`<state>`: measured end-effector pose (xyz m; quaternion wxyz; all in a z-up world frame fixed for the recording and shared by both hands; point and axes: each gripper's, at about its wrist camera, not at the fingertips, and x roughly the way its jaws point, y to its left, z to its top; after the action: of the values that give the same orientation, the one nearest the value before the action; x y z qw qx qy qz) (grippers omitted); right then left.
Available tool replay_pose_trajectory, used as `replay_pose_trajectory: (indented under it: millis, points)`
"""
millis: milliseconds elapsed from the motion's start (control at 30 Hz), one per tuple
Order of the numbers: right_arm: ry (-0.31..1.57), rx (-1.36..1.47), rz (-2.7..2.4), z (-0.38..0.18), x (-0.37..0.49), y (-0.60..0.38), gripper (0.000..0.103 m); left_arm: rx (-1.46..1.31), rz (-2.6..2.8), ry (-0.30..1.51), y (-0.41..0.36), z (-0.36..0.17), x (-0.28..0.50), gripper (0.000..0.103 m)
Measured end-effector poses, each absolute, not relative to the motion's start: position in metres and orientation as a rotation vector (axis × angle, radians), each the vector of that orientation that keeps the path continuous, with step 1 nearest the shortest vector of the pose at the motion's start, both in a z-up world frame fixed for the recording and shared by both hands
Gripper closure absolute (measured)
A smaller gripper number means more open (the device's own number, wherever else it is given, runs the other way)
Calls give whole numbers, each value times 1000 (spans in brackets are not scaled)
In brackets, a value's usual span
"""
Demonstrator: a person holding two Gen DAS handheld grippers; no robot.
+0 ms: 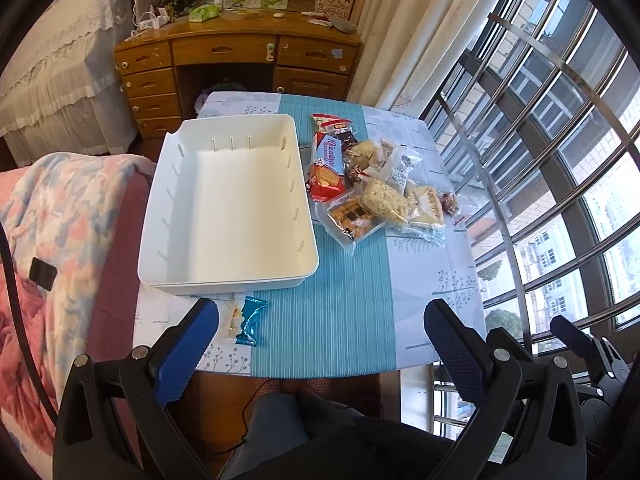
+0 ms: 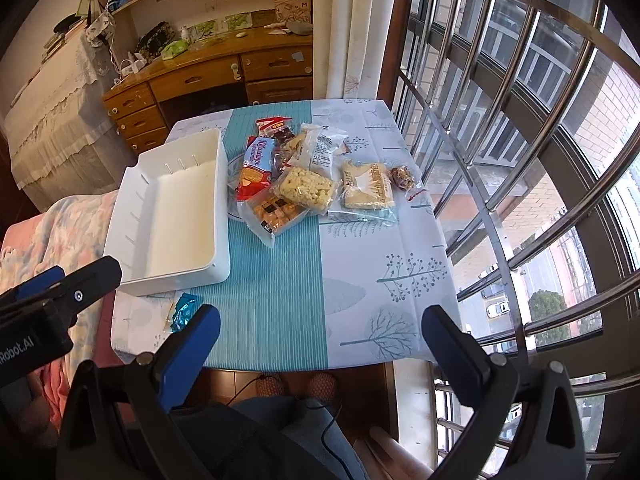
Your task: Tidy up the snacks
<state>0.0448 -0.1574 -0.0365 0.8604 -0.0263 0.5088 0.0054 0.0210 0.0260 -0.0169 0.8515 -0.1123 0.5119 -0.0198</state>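
An empty white bin (image 1: 228, 204) sits on the left of the small table; it also shows in the right wrist view (image 2: 176, 216). A pile of wrapped snacks (image 1: 372, 184) lies to its right, also in the right wrist view (image 2: 304, 176). A blue-wrapped snack (image 1: 251, 320) lies near the front edge beside a clear-wrapped one (image 1: 233, 318); the blue one shows in the right wrist view (image 2: 184, 310). My left gripper (image 1: 320, 324) is open and empty above the table's near edge. My right gripper (image 2: 320, 326) is open and empty, to the right of the left one.
The table wears a blue-and-white cloth (image 1: 352, 300). A bed with a flowered quilt (image 1: 60, 240) touches the table's left side. A wooden desk (image 1: 240, 60) stands behind. Window bars (image 2: 520, 160) run along the right. The person's knees are below the front edge.
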Motion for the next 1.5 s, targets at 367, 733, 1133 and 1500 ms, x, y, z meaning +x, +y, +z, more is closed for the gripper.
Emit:
replay_pose_trajectory:
  millis: [367,733,1133,1500]
  points:
    - [1039,-30,-16,-40,43,-132,2,-263,-112,1071,53,-26,30,1]
    - [986,-57,-48,-47,39,-114,2,-339,-79,1181,83,-68,41,1]
    - [972,-77,-29,-55,73,-140,2,-442,95,1212,95,-94,38,1]
    - [1055,-55,89,-72,131,-176,2,-610,296,1296,85,-132,29,1]
